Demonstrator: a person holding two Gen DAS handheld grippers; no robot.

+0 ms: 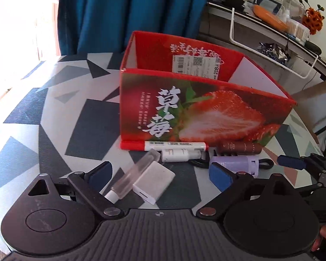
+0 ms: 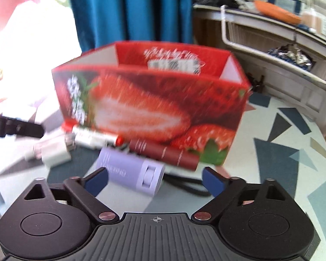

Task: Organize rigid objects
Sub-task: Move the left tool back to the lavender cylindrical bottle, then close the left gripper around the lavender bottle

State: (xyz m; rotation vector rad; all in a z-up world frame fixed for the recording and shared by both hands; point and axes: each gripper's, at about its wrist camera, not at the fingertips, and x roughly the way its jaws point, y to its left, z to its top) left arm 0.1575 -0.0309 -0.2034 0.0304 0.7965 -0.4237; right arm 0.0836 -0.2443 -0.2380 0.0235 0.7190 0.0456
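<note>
items: clear bottle + white adapter touching, near edge of tabletop; marker, white tube, brown tube along foot of box; purple case just in front
box: strawberry carton, open top, nothing seen inside
left tongs: wide, holding nothing, bottle + adapter betw fingers, not pressed
right tongs: wide, empty, purple case betw fingers, no contact
step: approach/pick, prob first items, none boxed yet
next: L settle on bottle or adapter, not both; R lower over case, close, lift over box wall

"草莓" on strawberry box
</note>
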